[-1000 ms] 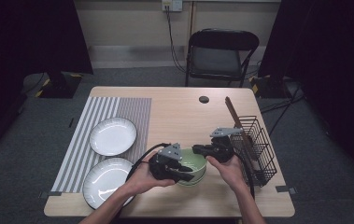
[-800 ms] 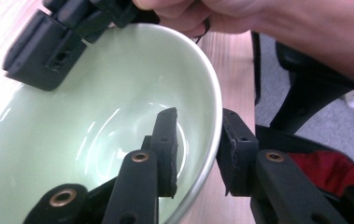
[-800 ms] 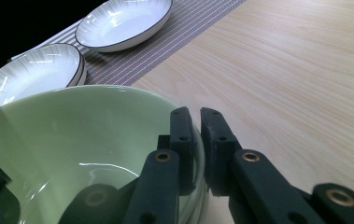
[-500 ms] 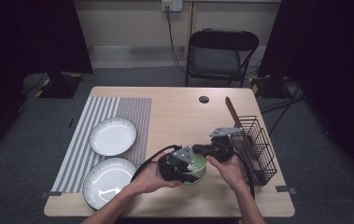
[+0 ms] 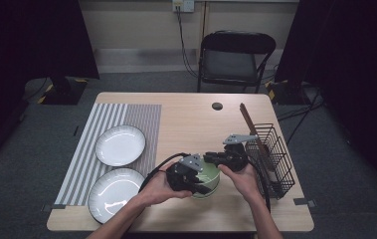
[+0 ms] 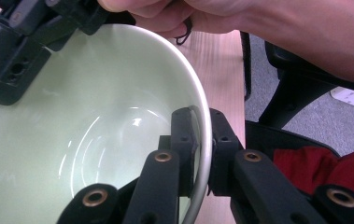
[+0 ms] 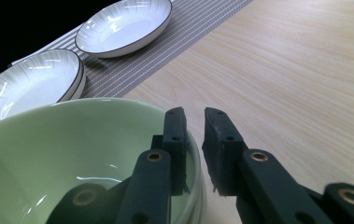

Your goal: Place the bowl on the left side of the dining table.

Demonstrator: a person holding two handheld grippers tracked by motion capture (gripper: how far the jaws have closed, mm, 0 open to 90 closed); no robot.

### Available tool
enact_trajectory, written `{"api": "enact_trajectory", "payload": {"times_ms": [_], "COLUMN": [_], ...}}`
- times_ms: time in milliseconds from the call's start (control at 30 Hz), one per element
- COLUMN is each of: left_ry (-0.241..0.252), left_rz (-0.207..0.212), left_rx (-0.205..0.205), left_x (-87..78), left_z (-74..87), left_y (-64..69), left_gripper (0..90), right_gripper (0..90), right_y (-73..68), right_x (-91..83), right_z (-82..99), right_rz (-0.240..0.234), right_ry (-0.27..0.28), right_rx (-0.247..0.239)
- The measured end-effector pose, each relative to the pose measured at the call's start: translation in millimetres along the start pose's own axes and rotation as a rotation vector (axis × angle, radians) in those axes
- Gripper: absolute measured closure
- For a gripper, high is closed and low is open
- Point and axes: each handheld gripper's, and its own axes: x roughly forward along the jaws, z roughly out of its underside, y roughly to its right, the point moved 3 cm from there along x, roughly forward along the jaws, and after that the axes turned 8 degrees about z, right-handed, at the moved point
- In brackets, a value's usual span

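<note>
left gripper (image 6: 201, 154) clamped on green bowl (image 5: 207, 174) rim, 7 o'clock | right gripper (image 7: 194, 140) at 1 o'clock, jaws just opening, rim between, gap showing

**Count of things on and around the table**

One pale green glazed ceramic bowl (image 5: 207, 180) sits near the table's front edge. Two white round ribbed plates with dark rims lie on the mat: one farther back (image 5: 120, 145), one nearer the front (image 5: 115, 192). There is one grey-and-white striped cloth placemat (image 5: 107, 128), one black wire rack basket (image 5: 273, 158), and one long brown wooden utensil (image 5: 252, 130) leaning in it. One small round black disc (image 5: 217, 106) lies on the one light wooden table (image 5: 186, 114). One black folding metal chair (image 5: 235, 60) stands behind it. Two black handheld two-jaw grippers are present: the left gripper (image 5: 203, 188) and the right gripper (image 5: 209, 158).
</note>
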Motion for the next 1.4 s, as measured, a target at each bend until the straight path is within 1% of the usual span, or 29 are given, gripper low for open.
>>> {"api": "enact_trajectory", "payload": {"times_ms": [67, 100, 167, 200, 233, 267, 400, 533, 600, 667, 700, 800, 867, 933, 1000, 1233, 1333, 1400], "left_ry": [0.001, 0.001, 0.006, 0.007, 0.011, 0.010, 0.011, 0.022, 0.032, 0.032, 0.027, 0.042, 0.045, 0.046, 0.049, 0.069, 0.073, 0.076], "left_rz": [0.001, 0.001, 0.004, 0.008, 0.009, 0.013, 0.020, 0.030, 0.036, 0.037, 0.041, 0.046, 0.052, 0.053, 0.056, 0.068, 0.074, 0.071], "left_rx": [0.004, 0.006, 0.005, 0.002, 0.001, 0.000, -0.003, -0.008, -0.011, -0.010, -0.009, -0.010, -0.017, -0.016, -0.018, -0.030, -0.034, -0.033], "left_x": [-0.1, -0.3, -0.7, -1.2, -1.0, -1.4, -2.5, -4.4, -4.5, -5.0, -6.2, -6.2, -6.8, -7.3, -7.7, -9.3, -10.2, -10.2], "left_z": [0.2, 0.4, 0.6, 0.5, 0.6, 0.6, 0.8, 0.9, 1.0, 1.3, 1.5, 1.9, 1.7, 1.8, 1.9, 1.7, 1.5, 1.2], "left_y": [-0.3, -0.5, -0.6, -0.7, -0.8, -1.1, -1.6, -2.3, -2.5, -2.6, -3.3, -3.8, -3.8, -4.1, -4.3, -4.9, -5.4, -4.9], "left_gripper": [83.9, 83.9, 83.9, 83.9, 83.9, 83.9, 83.9, 83.9, 83.9, 83.9, 83.9, 83.9, 83.9, 83.9, 83.9, 83.9, 83.8, 83.7], "right_gripper": [77.5, 75.0, 74.3, 74.0, 70.5, 69.8, 66.6, 58.1, 56.0, 50.8, 50.5, 47.3, 44.2, 42.7, 40.4, 35.2, 31.5, 29.6], "right_y": [0.4, 1.1, 2.7, 3.1, 4.6, 5.2, 8.0, 14.0, 17.2, 19.7, 21.2, 23.9, 26.8, 29.8, 34.0, 47.8, 52.2, 53.9], "right_x": [0.3, 0.8, 2.0, 2.4, 4.2, 5.3, 11.7, 16.5, 18.0, 20.8, 23.2, 28.8, 33.0, 36.6, 41.0, 51.0, 54.5, 56.0], "right_z": [-1.8, -3.6, -6.1, -6.6, -8.0, -8.6, -11.2, -13.7, -14.6, -15.8, -16.0, -15.7, -14.7, -13.1, -10.3, 1.8, 8.1, 10.9], "right_rz": [0.007, 0.014, 0.028, 0.032, 0.036, 0.041, 0.054, 0.085, 0.096, 0.124, 0.142, 0.162, 0.183, 0.194, 0.215, 0.248, 0.280, 0.295], "right_ry": [0.010, 0.019, 0.027, 0.026, 0.031, 0.031, 0.030, 0.038, 0.042, 0.039, 0.031, 0.022, 0.021, 0.013, -0.002, -0.040, -0.070, -0.079], "right_rx": [0.003, 0.005, 0.011, 0.011, 0.016, 0.023, 0.017, 0.039, 0.048, 0.048, 0.036, 0.037, 0.040, 0.044, 0.048, 0.079, 0.077, 0.073]}}
